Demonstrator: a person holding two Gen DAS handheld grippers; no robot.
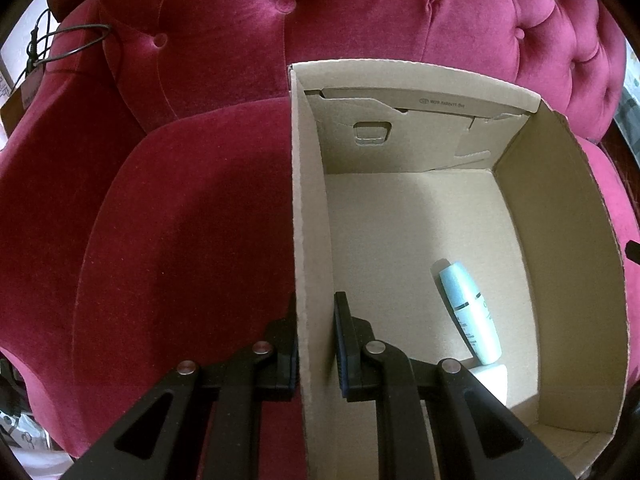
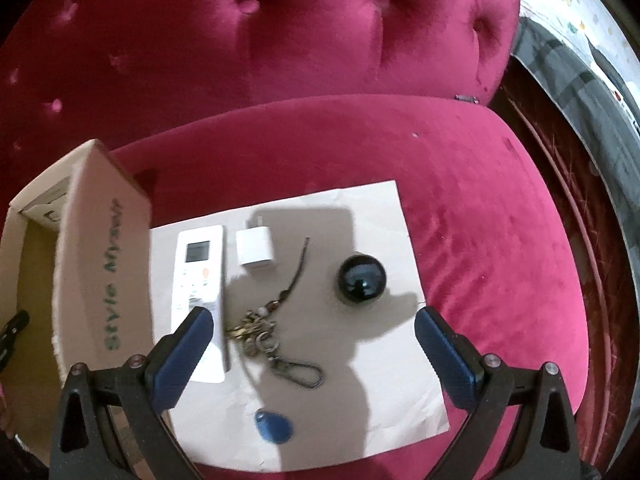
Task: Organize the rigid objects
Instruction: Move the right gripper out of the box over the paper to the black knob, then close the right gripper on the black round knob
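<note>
I am pinching the left wall of the cardboard box with my left gripper: its jaws are closed down on the board, one pad outside against the wall, the other inside the box. The box is sitting on the crimson velvet armchair. Inside the box, toward its right wall, a pale blue tube is lying on the floor of the box, with a white object just beside its near end, partly hidden behind my finger.

My right gripper is hanging over the white paper sheet that lies on the seat just right of the box, and its jaws are standing wide open, gripping nothing. Below them, the white remote control is lying nearest the box, its lower end under my left pad. Further from the box come the white charger plug, the bunch of keys with a cord and a clip, and the glossy black ball. A blue key fob is lying on the near part of the sheet.
</note>
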